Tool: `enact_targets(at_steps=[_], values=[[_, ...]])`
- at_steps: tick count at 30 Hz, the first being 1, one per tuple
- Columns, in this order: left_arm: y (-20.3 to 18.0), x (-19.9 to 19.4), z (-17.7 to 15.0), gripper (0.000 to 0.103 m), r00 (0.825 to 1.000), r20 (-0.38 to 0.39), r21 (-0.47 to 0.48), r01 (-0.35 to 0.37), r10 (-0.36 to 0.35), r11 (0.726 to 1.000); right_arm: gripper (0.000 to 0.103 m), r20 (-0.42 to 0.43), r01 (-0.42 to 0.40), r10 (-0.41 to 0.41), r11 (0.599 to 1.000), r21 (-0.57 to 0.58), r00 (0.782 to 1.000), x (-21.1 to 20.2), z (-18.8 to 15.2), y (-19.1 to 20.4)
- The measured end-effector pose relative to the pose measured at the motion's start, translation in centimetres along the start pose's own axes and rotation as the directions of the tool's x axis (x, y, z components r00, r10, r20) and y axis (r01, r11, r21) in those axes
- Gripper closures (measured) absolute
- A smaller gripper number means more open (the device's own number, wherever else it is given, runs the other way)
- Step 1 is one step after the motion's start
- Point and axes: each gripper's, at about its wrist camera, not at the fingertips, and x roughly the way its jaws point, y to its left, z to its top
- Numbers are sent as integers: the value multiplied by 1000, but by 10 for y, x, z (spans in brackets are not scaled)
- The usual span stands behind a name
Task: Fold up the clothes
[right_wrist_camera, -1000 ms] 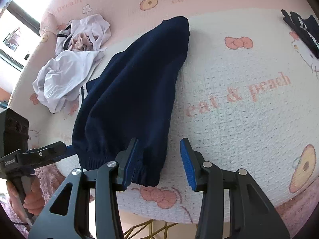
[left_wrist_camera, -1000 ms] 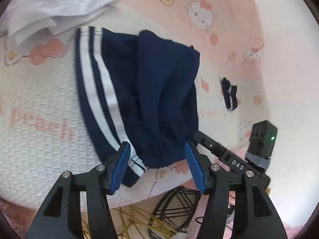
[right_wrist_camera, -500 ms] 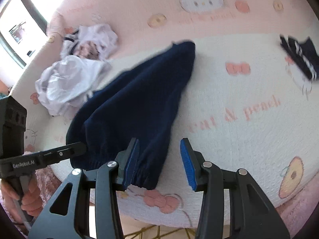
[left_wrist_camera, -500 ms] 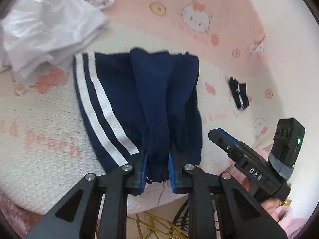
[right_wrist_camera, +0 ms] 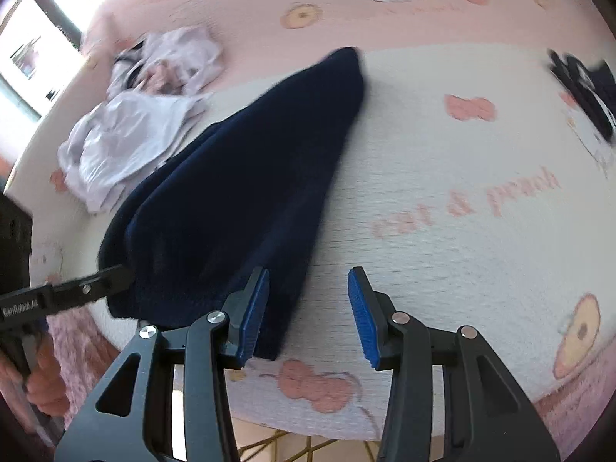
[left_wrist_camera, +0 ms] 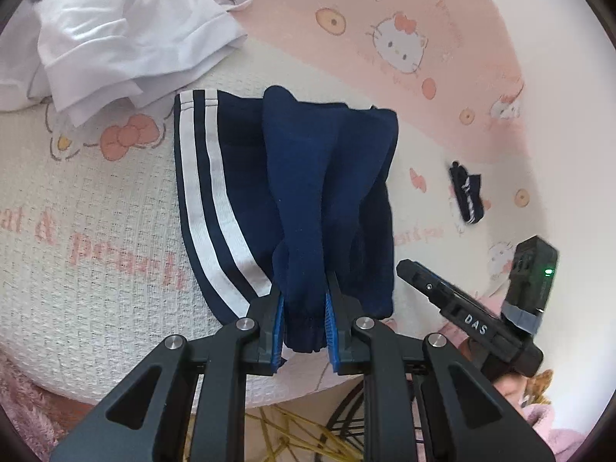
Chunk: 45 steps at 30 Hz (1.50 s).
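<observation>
Where the navy trousers (left_wrist_camera: 292,200) reach the bedspread (left_wrist_camera: 96,238) edge, the left gripper (left_wrist_camera: 304,325) clamps one cuff (tip hidden between pads). The right gripper (right_wrist_camera: 308,308) gapes empty beside them; its view is blurred.

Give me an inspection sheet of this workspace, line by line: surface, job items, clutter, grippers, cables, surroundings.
Surface: cream and pink cartoon-print blanket, rounded front edge.
Job's things: navy track pants with white side stripes lie flat on the blanket; one cuff is lifted.
Clutter: white garment pile behind the pants; small dark striped item to the side, apart from them.
Grippers: left gripper is shut on the pants cuff; right gripper is open at the pants' edge, holding nothing.
Cables: nothing seen.
Surroundings: window far left; yellow wire frame below the front edge.
</observation>
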Motion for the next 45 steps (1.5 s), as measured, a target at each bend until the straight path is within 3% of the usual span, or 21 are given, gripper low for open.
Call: enact_targets(at_steps=[5,7,10,16,18,21,23,25,28,29,30,33,42,45], values=[[7,0,-1,84,998,3,-38,69,-69,997,60,-34,-141,143,989,47,989,-16,0,-13],[8,2,-2,84,996,-4,-47,84,-84,995,60,-33,-136,138,990,32,990,-13,0,-10],[5,4,-4,84,1000,-26,-14,-2,1,1000,60,-32,-129,129,992,8,991,-9,-1,-4],[-6,-12,-16,85,995,1,37,-99,99,994,60,-31,-112,111,993,-44,993,-2,-3,7],[1,0,-22,84,992,-50,16,-112,113,994,60,-48,-90,87,994,-65,995,5,-5,12],[13,14,-26,81,988,-82,-57,-134,129,989,54,-83,-61,57,997,-55,995,17,-7,15],[11,7,-24,73,987,-53,-55,-157,154,986,50,-82,-65,62,997,-41,995,17,-7,14],[10,5,-24,55,980,-33,-45,-196,195,979,43,-93,-62,57,997,-54,994,21,-7,16],[15,11,-25,54,977,-39,-60,-211,209,976,39,-108,-57,49,996,-74,993,27,-7,19],[17,15,-25,54,980,-52,-68,-196,193,978,47,-112,-56,47,995,-77,993,27,-8,19],[19,19,-26,54,982,-64,-76,-181,176,981,68,-115,-55,46,996,-75,992,25,-9,18],[9,25,-23,70,986,-71,-33,-155,153,987,84,-122,-51,42,996,-69,992,18,-14,14],[-18,36,-24,74,984,-77,76,-152,158,985,90,-144,-40,32,998,-50,989,-3,-28,3],[-27,35,-29,74,988,-95,100,-114,123,988,90,-152,-36,29,998,-44,988,-10,-33,-1]])
